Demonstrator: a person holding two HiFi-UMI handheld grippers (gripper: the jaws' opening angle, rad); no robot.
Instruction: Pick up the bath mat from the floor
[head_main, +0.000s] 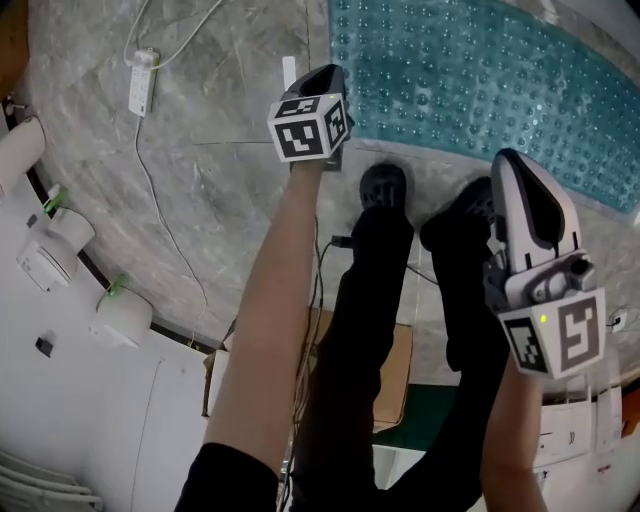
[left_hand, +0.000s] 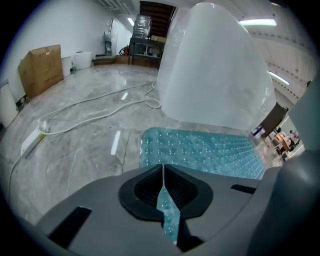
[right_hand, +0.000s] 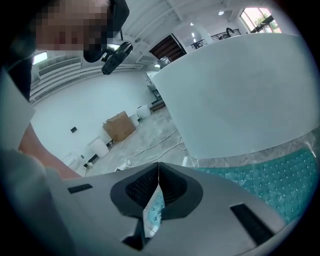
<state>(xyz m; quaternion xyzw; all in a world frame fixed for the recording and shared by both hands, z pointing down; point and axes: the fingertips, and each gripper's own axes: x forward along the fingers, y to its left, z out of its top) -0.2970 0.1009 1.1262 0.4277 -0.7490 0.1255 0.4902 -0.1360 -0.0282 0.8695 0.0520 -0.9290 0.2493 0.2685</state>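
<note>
The teal studded bath mat lies flat on the grey marble floor at the upper right of the head view. My left gripper hangs just off the mat's near left corner, jaws shut and empty. In the left gripper view the mat lies ahead beyond the closed tips of the left gripper, and more teal shows through the slit under them. My right gripper hovers near the mat's front edge, also shut with nothing held. The mat shows at the lower right past the right gripper.
A big white tub stands at the mat's far side. A power strip with white cable lies on the floor to the left. The person's black shoes stand by the mat's edge. A cardboard box sits far left.
</note>
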